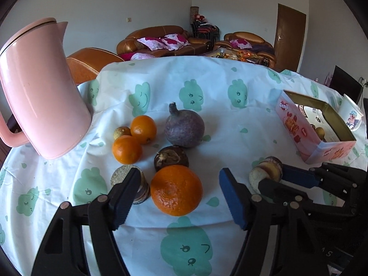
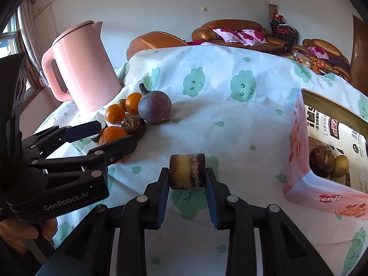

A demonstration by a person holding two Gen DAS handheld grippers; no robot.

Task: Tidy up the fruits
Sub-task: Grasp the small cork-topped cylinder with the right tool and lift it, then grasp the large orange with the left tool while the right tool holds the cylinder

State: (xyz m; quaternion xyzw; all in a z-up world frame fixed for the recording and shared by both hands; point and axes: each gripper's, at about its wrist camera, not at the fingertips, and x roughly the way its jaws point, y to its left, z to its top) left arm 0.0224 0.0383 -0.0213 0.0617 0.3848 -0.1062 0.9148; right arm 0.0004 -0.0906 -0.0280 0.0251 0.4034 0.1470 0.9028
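Note:
A big orange point(image 1: 177, 189) lies on the cloth between the fingers of my left gripper point(image 1: 179, 172), which is open; its pads stand clear of the peel on both sides. The right wrist view shows that left gripper point(image 2: 116, 133) straddling the orange point(image 2: 110, 134). My right gripper point(image 2: 186, 174) is shut on a short cut piece of cane point(image 2: 187, 171), held just above the cloth. This cane piece point(image 1: 266, 172) also shows at the right of the left wrist view. The pink tin box point(image 2: 299, 161) stands open to the right with a brown fruit point(image 2: 320, 161) and a yellow-green one point(image 2: 341, 164) inside.
Beyond the big orange lie a brown bulb point(image 1: 171, 157), a purple round fruit point(image 1: 184, 128), two small oranges point(image 1: 127, 149), a small yellowish fruit point(image 1: 122, 132) and another cane piece point(image 1: 125, 173). A pink kettle point(image 1: 43, 92) stands left, a white cup point(image 1: 352, 115) behind the box.

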